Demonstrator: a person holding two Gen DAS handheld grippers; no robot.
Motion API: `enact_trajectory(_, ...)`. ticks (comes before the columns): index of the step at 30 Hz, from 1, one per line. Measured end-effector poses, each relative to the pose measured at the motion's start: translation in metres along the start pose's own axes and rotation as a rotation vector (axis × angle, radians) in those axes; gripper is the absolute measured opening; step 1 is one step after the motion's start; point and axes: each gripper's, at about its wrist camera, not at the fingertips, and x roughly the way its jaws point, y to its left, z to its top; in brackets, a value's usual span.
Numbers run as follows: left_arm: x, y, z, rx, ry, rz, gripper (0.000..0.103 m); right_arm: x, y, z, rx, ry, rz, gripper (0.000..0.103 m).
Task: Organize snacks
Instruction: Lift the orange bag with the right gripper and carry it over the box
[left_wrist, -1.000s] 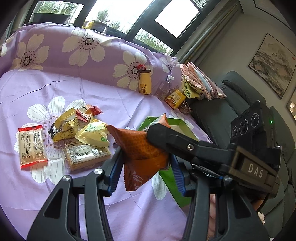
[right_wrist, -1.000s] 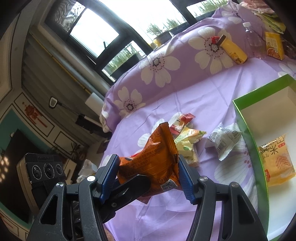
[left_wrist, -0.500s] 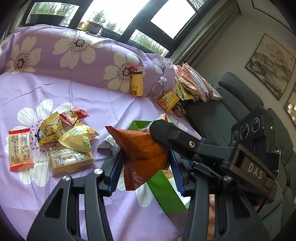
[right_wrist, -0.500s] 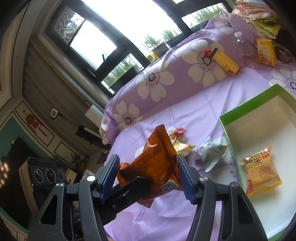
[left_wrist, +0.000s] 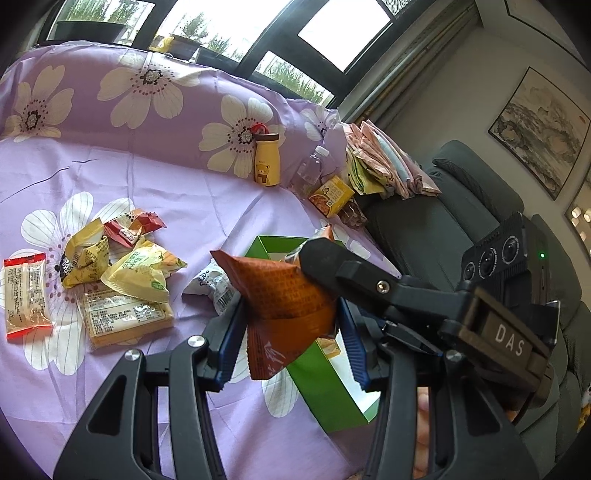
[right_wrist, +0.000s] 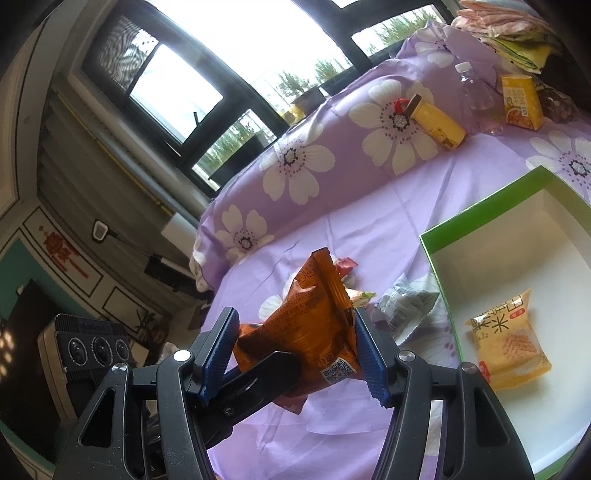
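At nine o'clock in the left wrist view, on the purple flowered cloth (left_wrist: 184, 192): a heap of loose snack packets (left_wrist: 122, 269), not yet sorted. Dead centre, raised clear of the cloth: an orange snack packet (left_wrist: 284, 295), clamped between the blue pads of the left gripper (left_wrist: 290, 336) and pinched crosswise by the right gripper (right_wrist: 295, 350), both closed on it. Toward five o'clock, just behind and below the packet: a green box (left_wrist: 317, 384), white inside, with a yellow rice-cracker packet (right_wrist: 509, 354) already lying in it, at four o'clock in the right wrist view. Judged as mid-carry, one packet on its way to the box. Next: bring over the open box, lower past the green rim, let go with both grips together, land beside the yellow packet rather than on it.
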Motion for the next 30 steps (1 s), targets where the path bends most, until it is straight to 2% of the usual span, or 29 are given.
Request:
enact_trajectory(10,0.002,-0.002,0.001,0.003,0.016,0.008,0.048,-0.002,-0.004,0.002,0.010,0.013,0.001,0.064)
enact_trajectory(13,0.002,-0.004,0.002,0.008,0.010,0.009,0.048,-0.004,-0.006,0.001,0.036,-0.011,0.006,0.064)
enact_trajectory(30,0.040,-0.026,0.006,0.021,0.096,-0.071,0.049,-0.029,-0.039,0.010,0.115,-0.074,-0.076,0.064)
